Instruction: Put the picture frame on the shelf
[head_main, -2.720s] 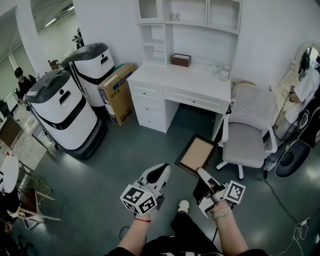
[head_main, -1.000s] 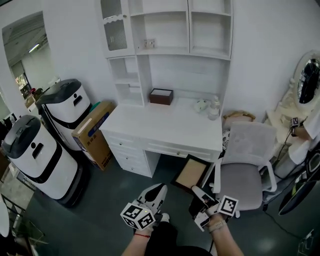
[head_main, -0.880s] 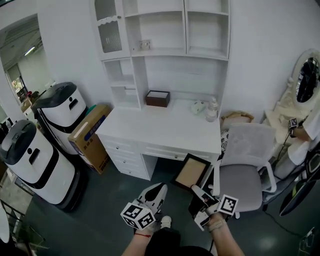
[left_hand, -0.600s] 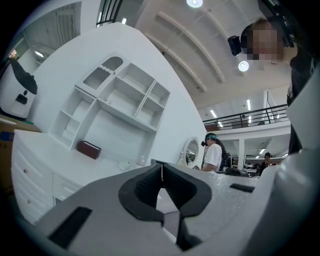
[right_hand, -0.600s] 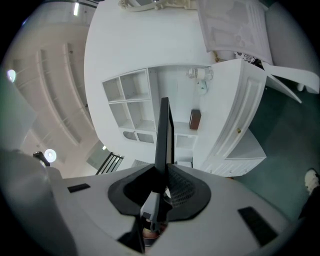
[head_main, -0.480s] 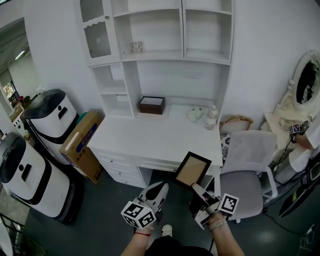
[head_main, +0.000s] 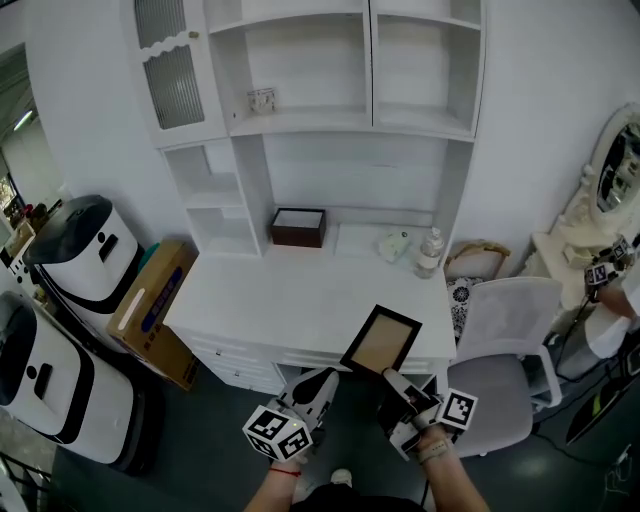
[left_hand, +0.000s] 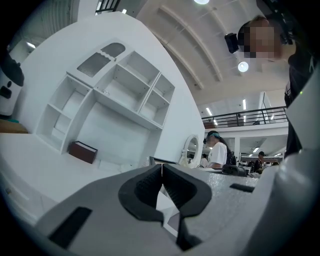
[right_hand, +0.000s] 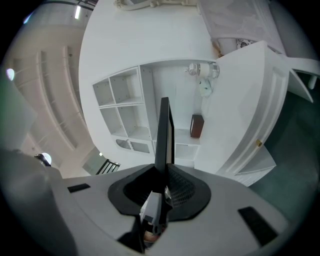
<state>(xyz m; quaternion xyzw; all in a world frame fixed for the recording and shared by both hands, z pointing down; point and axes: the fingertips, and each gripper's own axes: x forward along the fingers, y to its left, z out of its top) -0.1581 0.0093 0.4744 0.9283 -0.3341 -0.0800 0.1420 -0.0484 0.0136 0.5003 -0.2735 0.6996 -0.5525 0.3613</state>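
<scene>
A black picture frame (head_main: 380, 342) with a tan panel hangs over the front right edge of the white desk (head_main: 290, 295), tilted. My right gripper (head_main: 393, 378) is shut on its lower edge. In the right gripper view the picture frame (right_hand: 163, 135) shows edge-on, rising from between the jaws. My left gripper (head_main: 322, 378) is shut and holds nothing, low beside the right one; in the left gripper view the left gripper (left_hand: 161, 181) has its jaws pressed together. The white shelf unit (head_main: 340, 120) stands above the desk, its open compartments mostly bare.
On the desk sit a brown box (head_main: 298, 226), a pump bottle (head_main: 431, 252) and a small pale object (head_main: 393, 246). A grey chair (head_main: 505, 345) stands at right, a cardboard box (head_main: 150, 310) and white robot units (head_main: 70, 262) at left. A small item (head_main: 262, 100) rests on an upper shelf.
The view has closed in on the desk and shelves. The frame in my right gripper has risen from near the floor to desk-top height. My left gripper stays shut.
</scene>
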